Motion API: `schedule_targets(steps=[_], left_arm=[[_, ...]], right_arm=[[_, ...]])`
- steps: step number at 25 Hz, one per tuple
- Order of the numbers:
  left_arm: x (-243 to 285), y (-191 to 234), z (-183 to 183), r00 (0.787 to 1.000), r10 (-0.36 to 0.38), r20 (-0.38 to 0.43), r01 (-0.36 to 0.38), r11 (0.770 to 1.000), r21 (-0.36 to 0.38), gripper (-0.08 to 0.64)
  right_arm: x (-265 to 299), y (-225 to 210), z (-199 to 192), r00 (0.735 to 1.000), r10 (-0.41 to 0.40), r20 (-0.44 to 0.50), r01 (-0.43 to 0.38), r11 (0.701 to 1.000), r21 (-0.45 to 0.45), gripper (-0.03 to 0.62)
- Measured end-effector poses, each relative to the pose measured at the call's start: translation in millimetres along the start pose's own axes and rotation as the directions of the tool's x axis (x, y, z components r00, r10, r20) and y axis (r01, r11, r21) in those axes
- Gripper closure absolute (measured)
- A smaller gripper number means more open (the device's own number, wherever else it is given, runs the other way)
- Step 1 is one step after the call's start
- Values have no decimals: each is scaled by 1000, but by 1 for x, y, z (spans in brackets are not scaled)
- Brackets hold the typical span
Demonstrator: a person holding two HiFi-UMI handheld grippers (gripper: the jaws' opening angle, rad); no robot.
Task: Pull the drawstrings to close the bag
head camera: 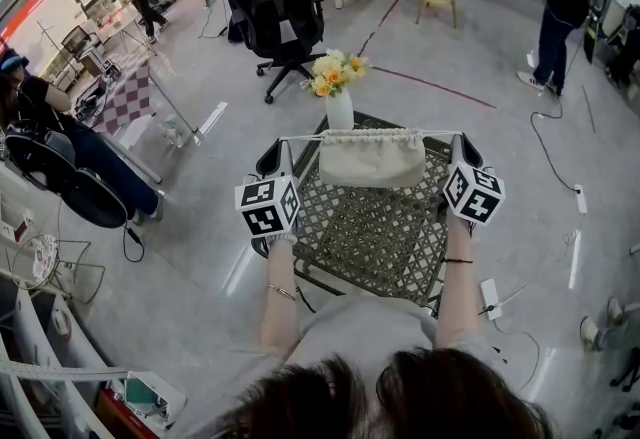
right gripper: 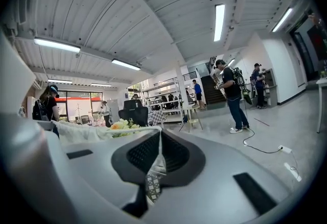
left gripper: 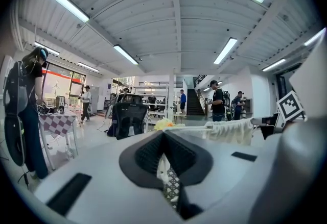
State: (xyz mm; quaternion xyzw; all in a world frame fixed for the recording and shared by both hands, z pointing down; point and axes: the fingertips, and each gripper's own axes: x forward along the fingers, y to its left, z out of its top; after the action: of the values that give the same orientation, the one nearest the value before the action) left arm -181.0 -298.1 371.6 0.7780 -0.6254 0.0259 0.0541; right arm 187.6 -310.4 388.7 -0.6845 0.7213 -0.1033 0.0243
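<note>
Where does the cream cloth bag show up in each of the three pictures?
Head view: bag at the centre of the picture.
Left gripper view: bag right of centre, mid-height.
Right gripper view: bag at left, mid-height.
Shared landmark: yellow flowers near it.

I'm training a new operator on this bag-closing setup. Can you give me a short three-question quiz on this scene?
1. True or false: the mouth of the cream fabric drawstring bag gapes wide open.
2. What do the left gripper and right gripper each clamp?
3. What stands behind the bag? A) white vase of yellow flowers B) red kettle C) laptop
Key: 1 false, it is gathered; 2 a white drawstring cord; 3 A.
</note>
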Motion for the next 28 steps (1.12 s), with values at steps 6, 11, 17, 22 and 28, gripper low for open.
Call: schedule_targets(steps=[6, 11, 17, 22, 28], left_arm=[[-1, 0, 2, 1000, 18, 10, -18, 1000, -15, 535], [-3, 1, 5, 999, 29, 23, -28, 999, -28, 535], [-3, 0, 6, 999, 39, 30, -37, 998, -42, 535], [-5, 2, 8, 998, 47, 37, -45, 997, -54, 535], [-5, 1, 9, 998, 54, 40, -52, 997, -59, 535]], right_arm=[[-1, -3, 3, 1000, -23, 19, 22, 999, 49, 568], [-2, -5, 7, 999, -36, 36, 32, 995, 91, 568], [-3, -12, 7, 998, -52, 45, 45, 990, 137, 568], [-5, -16, 9, 996, -63, 56, 53, 985, 163, 568], [-6, -24, 9, 995, -74, 60, 61, 979, 195, 568]])
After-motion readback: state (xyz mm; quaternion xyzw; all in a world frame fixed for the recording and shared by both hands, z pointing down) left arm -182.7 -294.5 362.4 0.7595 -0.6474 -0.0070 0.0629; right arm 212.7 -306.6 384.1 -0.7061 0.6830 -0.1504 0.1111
